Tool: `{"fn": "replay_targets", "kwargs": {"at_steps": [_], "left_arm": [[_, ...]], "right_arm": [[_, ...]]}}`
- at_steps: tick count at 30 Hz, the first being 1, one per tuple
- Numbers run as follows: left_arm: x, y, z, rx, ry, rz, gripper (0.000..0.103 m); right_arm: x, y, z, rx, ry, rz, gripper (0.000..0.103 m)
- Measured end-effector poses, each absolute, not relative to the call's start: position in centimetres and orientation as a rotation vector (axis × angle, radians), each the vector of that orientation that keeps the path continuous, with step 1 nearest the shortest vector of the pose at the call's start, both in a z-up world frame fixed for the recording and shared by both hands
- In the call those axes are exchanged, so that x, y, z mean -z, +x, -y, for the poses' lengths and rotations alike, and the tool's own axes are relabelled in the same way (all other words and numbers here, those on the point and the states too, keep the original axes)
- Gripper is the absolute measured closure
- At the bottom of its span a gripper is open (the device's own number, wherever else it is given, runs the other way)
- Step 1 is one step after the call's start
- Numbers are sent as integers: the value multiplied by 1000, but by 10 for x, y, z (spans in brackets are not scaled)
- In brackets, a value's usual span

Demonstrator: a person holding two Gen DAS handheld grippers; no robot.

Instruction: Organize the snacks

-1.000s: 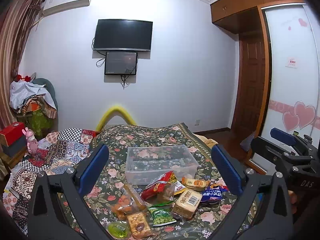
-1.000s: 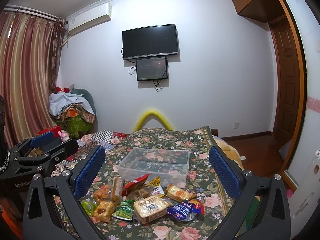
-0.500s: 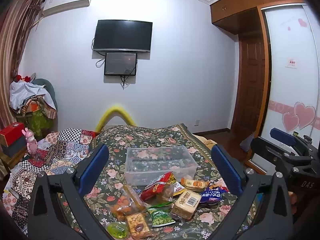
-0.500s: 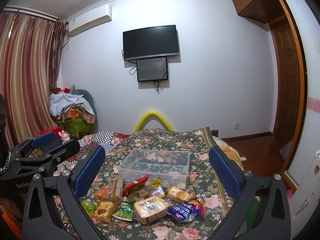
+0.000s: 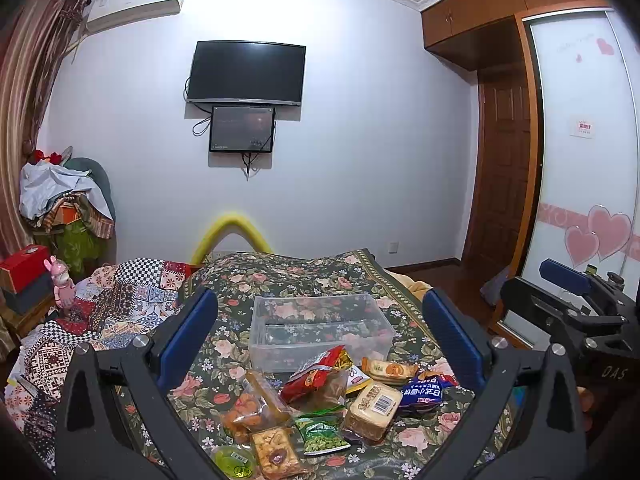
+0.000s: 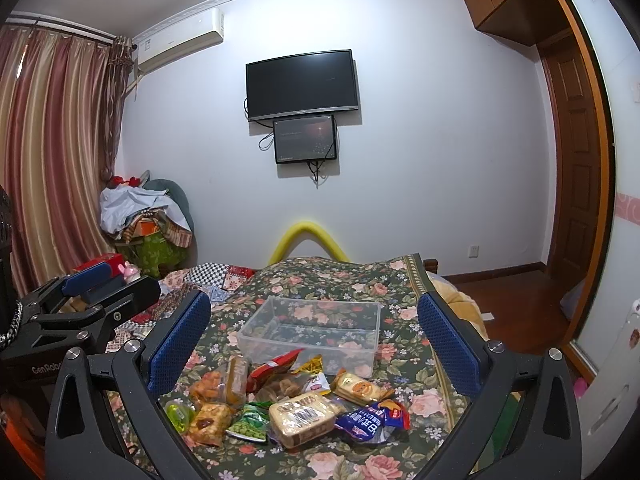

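A clear plastic bin (image 5: 320, 330) (image 6: 312, 330) stands on the floral bedspread with nothing in it. In front of it lies a heap of several snack packets: a red bag (image 5: 316, 376) (image 6: 272, 368), a beige biscuit pack (image 5: 374, 402) (image 6: 302, 414), a blue packet (image 5: 424, 390) (image 6: 368, 418), a green pea packet (image 5: 322, 438) (image 6: 248, 426). My left gripper (image 5: 320, 336) hangs open above the heap, holding nothing. My right gripper (image 6: 314, 332) is open too, above the same heap. Each gripper shows at the edge of the other's view.
The bed's floral cover (image 6: 400, 280) drops off at the right toward a wooden floor (image 6: 516, 292). A patchwork quilt (image 5: 120, 292) lies on the left. A yellow foam arch (image 5: 232, 228) stands behind the bed. Piled clothes (image 6: 148, 216) sit by the curtain.
Both views have tilted slightly upward; the bin and snacks sit a little lower in the frames. Nothing was picked up or moved.
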State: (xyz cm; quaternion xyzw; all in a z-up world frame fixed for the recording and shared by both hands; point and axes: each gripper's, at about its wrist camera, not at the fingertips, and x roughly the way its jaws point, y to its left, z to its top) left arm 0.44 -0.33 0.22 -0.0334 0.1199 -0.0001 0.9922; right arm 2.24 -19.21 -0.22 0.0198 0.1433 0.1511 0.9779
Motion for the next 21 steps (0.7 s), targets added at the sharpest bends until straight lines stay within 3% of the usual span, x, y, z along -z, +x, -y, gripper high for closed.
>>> {"fn": "replay_targets", "kwargs": {"at_steps": [21], "left_arm": [[3, 5, -1, 1, -65, -239, 0]], "right_arm": [[5, 26, 191, -301, 48, -305, 0]]}}
